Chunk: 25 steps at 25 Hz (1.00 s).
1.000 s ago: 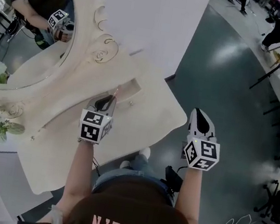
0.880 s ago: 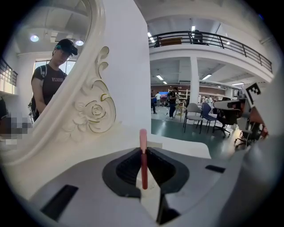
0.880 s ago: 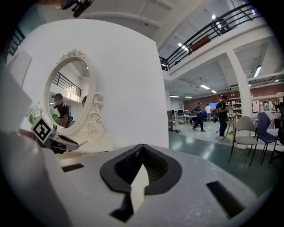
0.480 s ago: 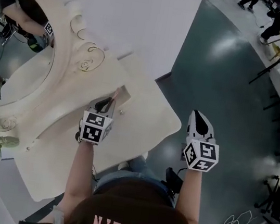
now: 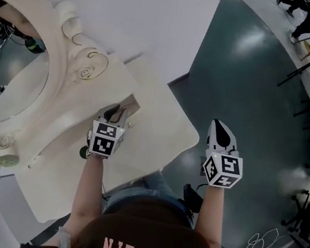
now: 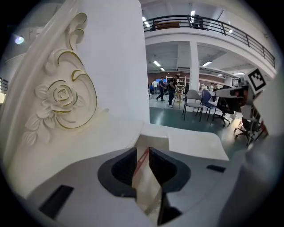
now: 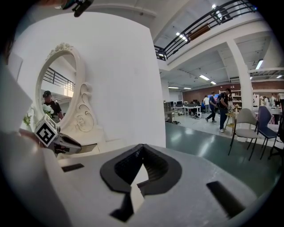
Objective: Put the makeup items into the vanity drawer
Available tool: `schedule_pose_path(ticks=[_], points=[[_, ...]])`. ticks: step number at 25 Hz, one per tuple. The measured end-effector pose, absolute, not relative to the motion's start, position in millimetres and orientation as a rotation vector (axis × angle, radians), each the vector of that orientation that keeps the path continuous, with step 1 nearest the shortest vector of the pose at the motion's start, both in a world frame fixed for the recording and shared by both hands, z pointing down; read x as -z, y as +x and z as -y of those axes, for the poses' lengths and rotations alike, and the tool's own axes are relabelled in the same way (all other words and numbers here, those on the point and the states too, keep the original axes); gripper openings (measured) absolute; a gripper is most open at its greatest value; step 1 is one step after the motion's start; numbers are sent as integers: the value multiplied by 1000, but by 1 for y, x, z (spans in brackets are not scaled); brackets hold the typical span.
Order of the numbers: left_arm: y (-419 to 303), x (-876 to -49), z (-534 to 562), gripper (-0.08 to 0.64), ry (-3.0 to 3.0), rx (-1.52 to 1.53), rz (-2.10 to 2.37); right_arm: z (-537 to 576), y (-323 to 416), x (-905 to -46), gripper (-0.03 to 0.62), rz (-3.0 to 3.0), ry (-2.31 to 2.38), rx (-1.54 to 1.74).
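Left gripper view: left gripper [image 6: 142, 150] jaws just opening, slightly apart, thin red stick [image 6: 140, 165] between them over the drawer [image 6: 155, 138]; right gripper [image 7: 141, 148] closed, empty.

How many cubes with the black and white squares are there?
2. The left cube rides on the left gripper at the vanity drawer; the right cube rides on the right gripper over the floor.

L gripper [image 5: 116, 111] jaws just parting round thin stick [image 6: 141, 162]; R gripper [image 5: 222, 129] closed, empty.
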<state>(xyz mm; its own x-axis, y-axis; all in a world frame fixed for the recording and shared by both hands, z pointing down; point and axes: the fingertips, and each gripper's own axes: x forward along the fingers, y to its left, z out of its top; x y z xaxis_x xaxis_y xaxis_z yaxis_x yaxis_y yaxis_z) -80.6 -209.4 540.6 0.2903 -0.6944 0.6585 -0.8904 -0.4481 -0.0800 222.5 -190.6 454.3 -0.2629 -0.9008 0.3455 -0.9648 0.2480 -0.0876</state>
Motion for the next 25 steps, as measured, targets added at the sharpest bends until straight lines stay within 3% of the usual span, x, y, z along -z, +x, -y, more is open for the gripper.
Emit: schedule_pose_path(ticks=[14,25], points=[[-115,-512,191,69,2235,-863,1577,174,202,-433,-3,2339,1740,-353],[-199,-488,146,69,2068,-663,1767,171,147,-418,-3,2442,1655,-321]])
